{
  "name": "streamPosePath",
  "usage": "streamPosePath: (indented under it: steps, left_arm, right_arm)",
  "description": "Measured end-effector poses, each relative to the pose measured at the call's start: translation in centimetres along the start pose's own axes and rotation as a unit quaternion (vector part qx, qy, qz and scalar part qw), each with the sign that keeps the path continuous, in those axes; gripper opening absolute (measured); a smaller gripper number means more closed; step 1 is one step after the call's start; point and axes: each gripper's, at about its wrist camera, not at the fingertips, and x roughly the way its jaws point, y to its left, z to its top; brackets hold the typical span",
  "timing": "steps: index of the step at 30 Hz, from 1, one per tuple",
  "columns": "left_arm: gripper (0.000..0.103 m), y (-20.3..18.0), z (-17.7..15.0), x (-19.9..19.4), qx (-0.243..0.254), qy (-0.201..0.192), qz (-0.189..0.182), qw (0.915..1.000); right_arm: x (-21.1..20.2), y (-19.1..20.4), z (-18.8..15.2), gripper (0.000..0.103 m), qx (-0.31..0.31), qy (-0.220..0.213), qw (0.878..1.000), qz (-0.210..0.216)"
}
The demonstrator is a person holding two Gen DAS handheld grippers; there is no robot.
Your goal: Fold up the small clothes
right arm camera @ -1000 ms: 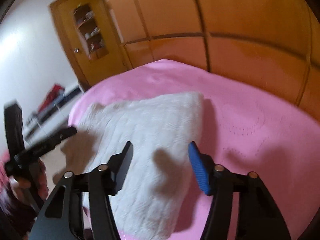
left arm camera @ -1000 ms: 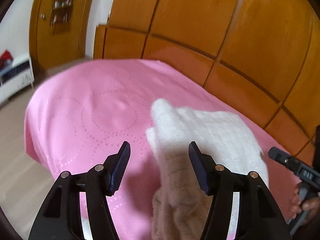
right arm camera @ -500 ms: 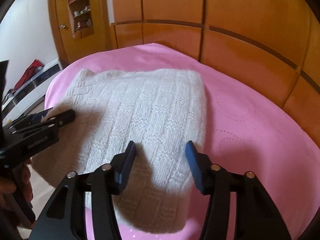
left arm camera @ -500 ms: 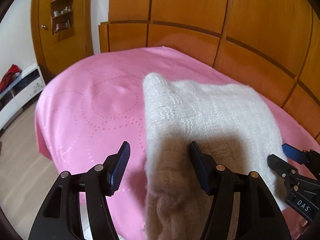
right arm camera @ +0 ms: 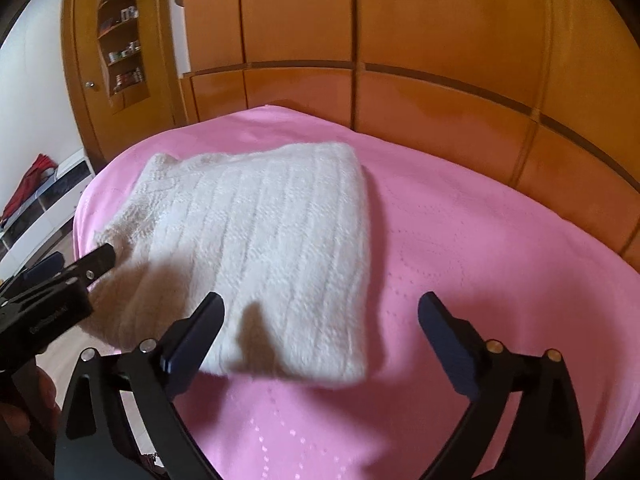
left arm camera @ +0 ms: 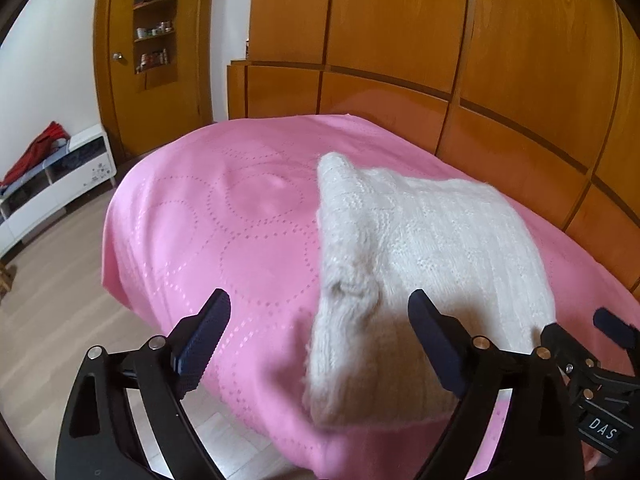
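A white knitted sweater [right arm camera: 264,232] lies folded into a rectangle on the pink bedspread [right arm camera: 480,248]; it also shows in the left wrist view [left arm camera: 420,248]. My left gripper [left arm camera: 320,328] is open and empty, held just above the sweater's near left edge. My right gripper [right arm camera: 320,328] is open and empty, held above the sweater's near right corner. The left gripper also shows at the left edge of the right wrist view [right arm camera: 60,276], beside the sweater. The right gripper shows at the lower right of the left wrist view [left arm camera: 592,344].
The pink bedspread [left arm camera: 224,240] covers a bed against an orange wooden panelled wall [left arm camera: 500,80]. A wooden door with shelves [left arm camera: 154,40] and a low white cabinet [left arm camera: 52,176] with red cloth stand at the left. Wood floor [left arm camera: 48,320] lies beside the bed.
Both grippers have drawn back from the sweater and opened wider. The sweater has settled flat into a folded rectangle on the bed.
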Motion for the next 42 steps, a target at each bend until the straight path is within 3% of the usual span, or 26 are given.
streamPosePath:
  steps: [14,20,42]
  left_arm:
    - [0.094,-0.2,-1.1,-1.4,0.008,-0.012,0.018,0.9997]
    - [0.099,-0.2,-1.3,-2.0,0.008,-0.018,0.024,0.9995]
    - [0.099,-0.9,-2.0,-2.6,0.018,-0.014,0.035,0.9991]
  right_arm:
    - [-1.6,0.1,-1.8,0.101,0.004,-0.012,0.999,-0.052]
    - [-2.3,-0.2,-1.3,0.101,0.016,-0.026,0.998,-0.055]
    - [-2.2,0.3,-1.1,0.101,0.013,-0.023,0.998,-0.048]
